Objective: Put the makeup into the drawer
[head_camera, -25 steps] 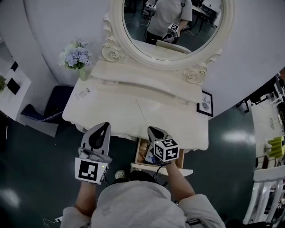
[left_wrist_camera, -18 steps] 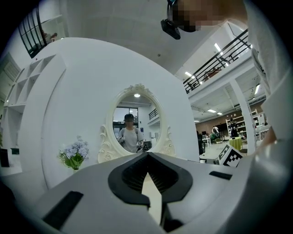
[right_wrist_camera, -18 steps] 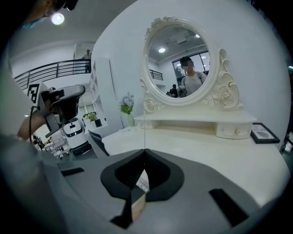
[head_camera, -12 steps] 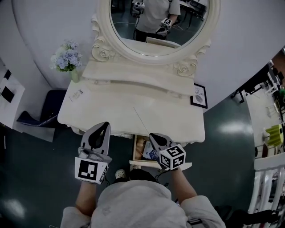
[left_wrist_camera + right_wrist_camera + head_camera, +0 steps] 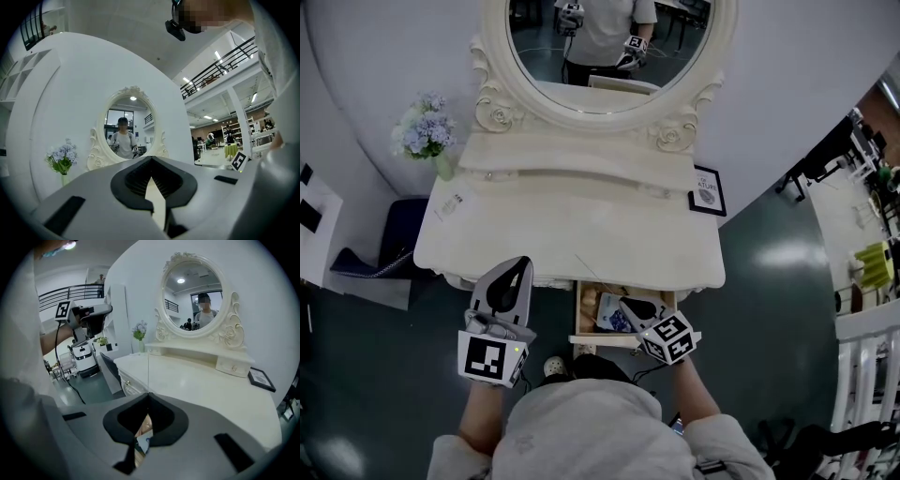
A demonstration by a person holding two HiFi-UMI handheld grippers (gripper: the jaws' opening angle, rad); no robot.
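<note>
The makeup [image 5: 611, 314] lies inside the open drawer [image 5: 580, 319], which is pulled out from the 6 o'clock edge of the cream dressing table [image 5: 544, 234]. In the head view it shows as a pale packet with a blue patch among other small items that are too small to tell apart. The tabletop is broad and mostly bare, and the oval mirror [image 5: 600, 56] in its carved frame rises from the table's 12 o'clock side, reflecting a person who holds both tools. A dark blue seat [image 5: 394, 239] stands just beside the table at 9 o'clock. The left gripper [image 5: 519, 263] hangs off the table's front edge at about 7 o'clock, well apart from the drawer, pointing toward the mirror; its jaws are pressed together at the tips with nothing between them. The right gripper [image 5: 628, 303] is over the drawer, tilted down above the makeup, its jaws likewise pressed together and pinching nothing, with the drawer's contents visible through the slit behind the tips. A vase of pale blue flowers [image 5: 420, 136] stands at 10 o'clock on the table, and a small framed picture [image 5: 706, 190] leans at 2 o'clock.
</note>
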